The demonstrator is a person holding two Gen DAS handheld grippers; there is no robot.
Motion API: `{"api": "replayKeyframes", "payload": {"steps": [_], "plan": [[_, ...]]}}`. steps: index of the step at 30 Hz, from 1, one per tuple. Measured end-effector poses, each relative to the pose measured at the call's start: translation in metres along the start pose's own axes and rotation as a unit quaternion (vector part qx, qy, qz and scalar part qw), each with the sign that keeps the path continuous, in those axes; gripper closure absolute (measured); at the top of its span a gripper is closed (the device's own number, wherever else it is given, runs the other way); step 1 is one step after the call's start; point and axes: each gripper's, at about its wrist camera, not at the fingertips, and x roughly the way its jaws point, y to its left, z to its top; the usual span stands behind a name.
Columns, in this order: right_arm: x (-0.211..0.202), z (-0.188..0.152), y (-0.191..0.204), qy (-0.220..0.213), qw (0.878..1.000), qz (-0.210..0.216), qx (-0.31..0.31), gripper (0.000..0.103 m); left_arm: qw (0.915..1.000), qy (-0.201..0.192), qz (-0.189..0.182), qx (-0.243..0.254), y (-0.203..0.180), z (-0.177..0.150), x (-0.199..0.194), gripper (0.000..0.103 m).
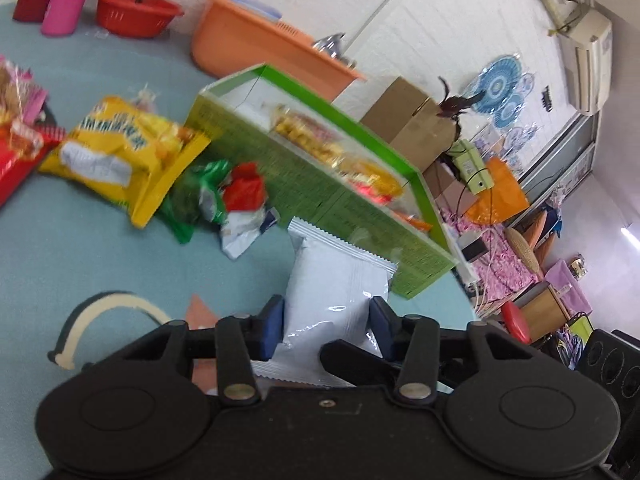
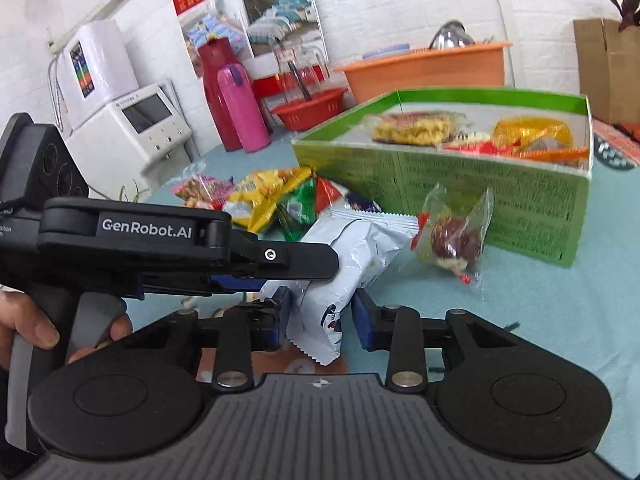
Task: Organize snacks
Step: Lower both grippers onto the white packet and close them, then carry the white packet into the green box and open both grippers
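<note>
A white snack packet is held above the blue table; it also shows in the right wrist view. My left gripper is shut on one end of it. My right gripper has its blue pads on either side of the packet's other end, which sticks down between them. The left gripper's body crosses the right wrist view. A green open box holding several snacks stands just beyond the packet; it also shows in the right wrist view. A clear bag of brown sweets leans against the box front.
A yellow bag, a green bag and a red one lie left of the box. An orange tub, a red basket and a pink flask stand at the back. A cardboard box stands behind the green box.
</note>
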Motion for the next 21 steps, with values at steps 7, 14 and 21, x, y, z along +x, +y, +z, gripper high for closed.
{"api": "replayKeyframes", "payload": {"steps": [7, 14, 21], "plan": [[-0.019, 0.026, -0.001, -0.059, 0.998, -0.001, -0.017, 0.044, 0.9983, -0.034, -0.012, 0.045, -0.032, 0.026, -0.008, 0.048], [-0.024, 0.049, -0.021, -0.099, 0.995, -0.015, -0.010, 0.044, 0.9959, -0.047, -0.025, 0.073, -0.058, 0.053, 0.012, 0.048], [-0.024, 0.064, -0.051, -0.128, 0.991, -0.037, 0.004, 0.044, 0.9926, -0.047, -0.039, 0.105, -0.079, 0.075, 0.047, 0.048]]}}
